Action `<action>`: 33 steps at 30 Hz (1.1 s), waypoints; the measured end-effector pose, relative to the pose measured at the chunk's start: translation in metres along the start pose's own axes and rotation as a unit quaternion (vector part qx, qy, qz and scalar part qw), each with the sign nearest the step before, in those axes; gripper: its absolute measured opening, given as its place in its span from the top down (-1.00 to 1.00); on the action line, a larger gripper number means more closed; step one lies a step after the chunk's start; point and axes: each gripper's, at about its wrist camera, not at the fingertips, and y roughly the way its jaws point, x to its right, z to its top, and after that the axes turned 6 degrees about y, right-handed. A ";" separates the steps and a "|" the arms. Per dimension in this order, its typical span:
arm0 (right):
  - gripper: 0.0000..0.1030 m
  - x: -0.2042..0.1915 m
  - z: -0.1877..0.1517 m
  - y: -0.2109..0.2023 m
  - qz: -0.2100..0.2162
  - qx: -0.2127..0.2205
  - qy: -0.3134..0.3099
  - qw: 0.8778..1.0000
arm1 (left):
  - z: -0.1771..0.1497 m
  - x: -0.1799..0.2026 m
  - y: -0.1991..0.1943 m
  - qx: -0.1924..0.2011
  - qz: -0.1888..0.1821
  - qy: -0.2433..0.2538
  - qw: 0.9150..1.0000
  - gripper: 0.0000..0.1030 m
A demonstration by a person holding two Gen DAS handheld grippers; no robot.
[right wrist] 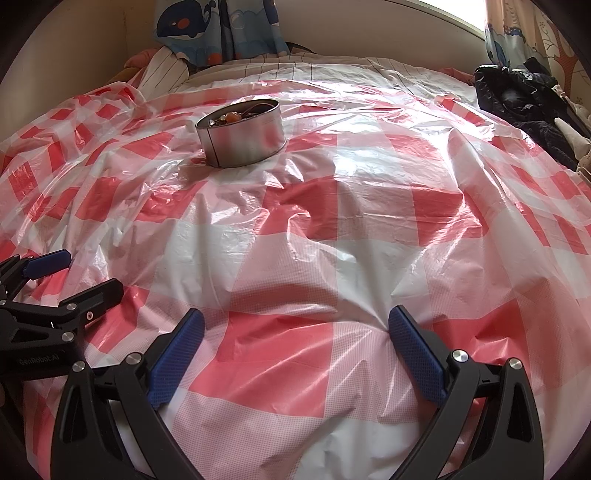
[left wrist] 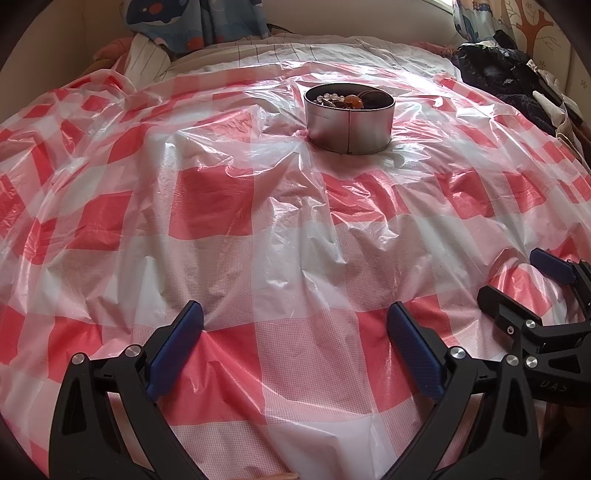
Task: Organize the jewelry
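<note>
A round silver tin [left wrist: 349, 122] stands on the red-and-white checked plastic sheet [left wrist: 258, 221], far ahead of both grippers. It holds a jumble of jewelry [left wrist: 347, 99]: beads, an orange stone, dark pieces. The tin also shows in the right wrist view [right wrist: 243, 138], upper left, with the jewelry [right wrist: 240, 112] inside. My left gripper [left wrist: 295, 314] is open and empty, low over the sheet. My right gripper [right wrist: 295, 321] is open and empty too. The right gripper shows at the right edge of the left wrist view [left wrist: 524, 277]; the left gripper shows at the left edge of the right wrist view [right wrist: 88, 271].
The sheet covers a bed and is wrinkled. A pile of dark clothes [left wrist: 509, 74] lies at the far right, also in the right wrist view [right wrist: 524, 99]. A striped pillow [left wrist: 147, 55] and patterned curtains [right wrist: 221, 29] are at the back.
</note>
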 end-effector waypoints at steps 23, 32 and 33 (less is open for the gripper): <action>-0.86 0.000 0.000 0.000 0.000 0.000 0.000 1.000 | 0.000 0.000 0.002 -0.002 -0.004 -0.001 1.000 -0.86; -0.86 0.000 0.000 0.000 0.000 0.000 0.000 1.000 | 0.000 0.000 0.002 -0.002 -0.004 -0.001 1.000 -0.86; -0.86 0.000 0.001 0.000 0.000 0.000 0.000 1.000 | 0.000 0.000 0.002 -0.002 -0.004 -0.001 1.000 -0.86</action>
